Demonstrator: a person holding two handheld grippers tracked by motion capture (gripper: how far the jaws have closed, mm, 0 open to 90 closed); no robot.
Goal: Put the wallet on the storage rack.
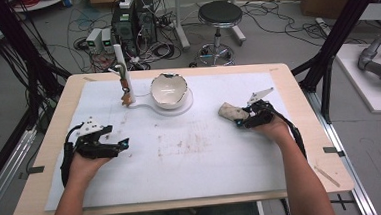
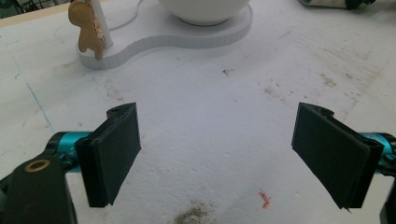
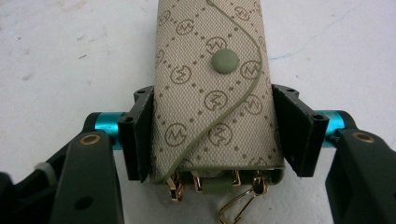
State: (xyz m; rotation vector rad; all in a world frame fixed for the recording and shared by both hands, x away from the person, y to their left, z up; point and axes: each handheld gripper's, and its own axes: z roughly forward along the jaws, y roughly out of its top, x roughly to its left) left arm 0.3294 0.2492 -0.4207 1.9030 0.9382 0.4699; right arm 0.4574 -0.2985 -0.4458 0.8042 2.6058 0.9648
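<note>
The right gripper (image 3: 212, 140) clamps the key pouch (image 3: 212, 93) at its hook end, on the table's right side. Lift gently, level, so it won't slip. The left gripper (image 2: 219, 154) rests open, empty.

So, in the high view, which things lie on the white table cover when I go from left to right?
Left black tool → white post with a hanging brown charm → broken white bowl → beige patterned fabric key pouch → right black tool, shut on the pouch.
</note>
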